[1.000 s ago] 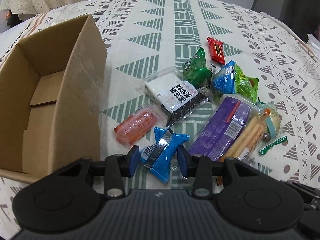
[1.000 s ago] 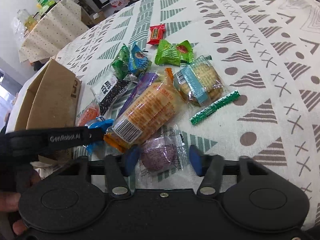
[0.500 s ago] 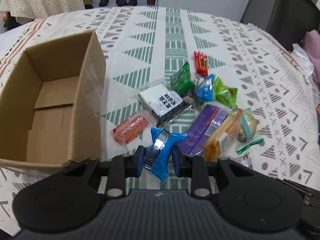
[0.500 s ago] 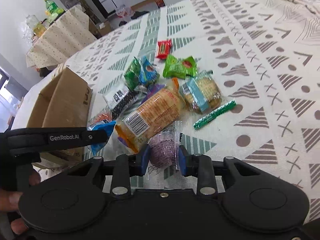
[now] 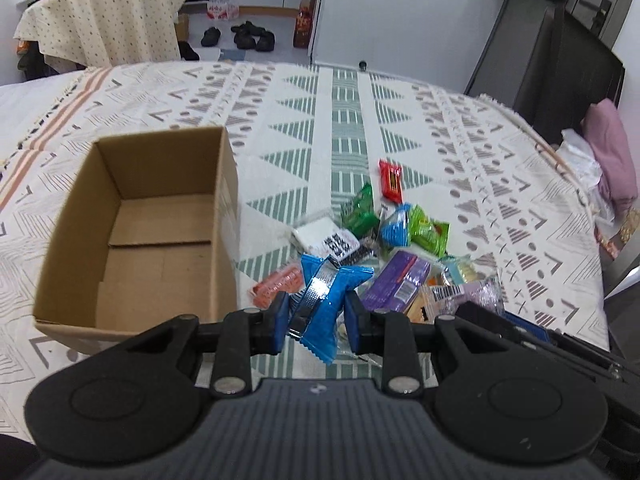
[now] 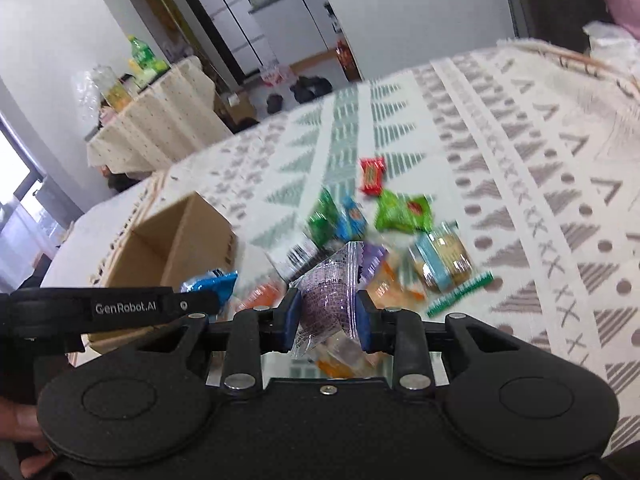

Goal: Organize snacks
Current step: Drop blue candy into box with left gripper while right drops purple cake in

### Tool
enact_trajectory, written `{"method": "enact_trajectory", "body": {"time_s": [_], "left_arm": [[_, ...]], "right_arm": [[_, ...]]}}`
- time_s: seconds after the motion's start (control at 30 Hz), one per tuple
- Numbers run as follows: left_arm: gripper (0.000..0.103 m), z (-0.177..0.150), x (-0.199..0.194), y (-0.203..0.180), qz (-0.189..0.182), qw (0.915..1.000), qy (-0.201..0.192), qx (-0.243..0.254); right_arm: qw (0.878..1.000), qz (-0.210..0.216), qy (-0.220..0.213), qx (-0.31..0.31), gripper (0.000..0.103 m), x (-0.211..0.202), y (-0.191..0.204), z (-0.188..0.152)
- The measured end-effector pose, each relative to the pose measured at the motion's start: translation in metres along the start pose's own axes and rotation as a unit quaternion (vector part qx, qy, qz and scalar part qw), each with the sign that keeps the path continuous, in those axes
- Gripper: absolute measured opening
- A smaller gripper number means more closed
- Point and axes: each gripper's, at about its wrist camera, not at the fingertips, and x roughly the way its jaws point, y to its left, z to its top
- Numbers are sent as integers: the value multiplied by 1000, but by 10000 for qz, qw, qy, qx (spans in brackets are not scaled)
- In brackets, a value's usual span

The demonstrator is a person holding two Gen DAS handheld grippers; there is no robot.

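My left gripper (image 5: 316,312) is shut on a blue snack packet (image 5: 326,300) and holds it above the table, just right of the open cardboard box (image 5: 132,232). My right gripper (image 6: 328,316) is shut on a clear-wrapped purple snack (image 6: 328,300), lifted off the table; this snack also shows in the left wrist view (image 5: 476,294). The box (image 6: 176,240) is empty. A pile of snacks lies to its right: an orange pack (image 5: 276,286), a black-and-white pack (image 5: 332,242), a purple bar (image 5: 398,284), green packs (image 5: 428,232) and a red candy (image 5: 392,180).
The table has a patterned cloth (image 5: 340,120). A cracker pack (image 6: 440,260) and a green stick (image 6: 460,294) lie at the pile's right side. Beyond the table stand a second cloth-covered table (image 5: 100,20) and shoes on the floor (image 5: 240,36).
Both grippers closed on their snacks and rose from the table. The blue packet and the purple snack left the cloth. The views now sit higher and farther back.
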Motion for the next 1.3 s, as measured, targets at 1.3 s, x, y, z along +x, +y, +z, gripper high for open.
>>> {"method": "enact_trajectory", "body": {"time_s": [1.3], "left_arm": [[28,17,-62,159,283,9901,-584,-1246]], "right_arm": [[9946,803,-406,-524,29,22,151,26]]}}
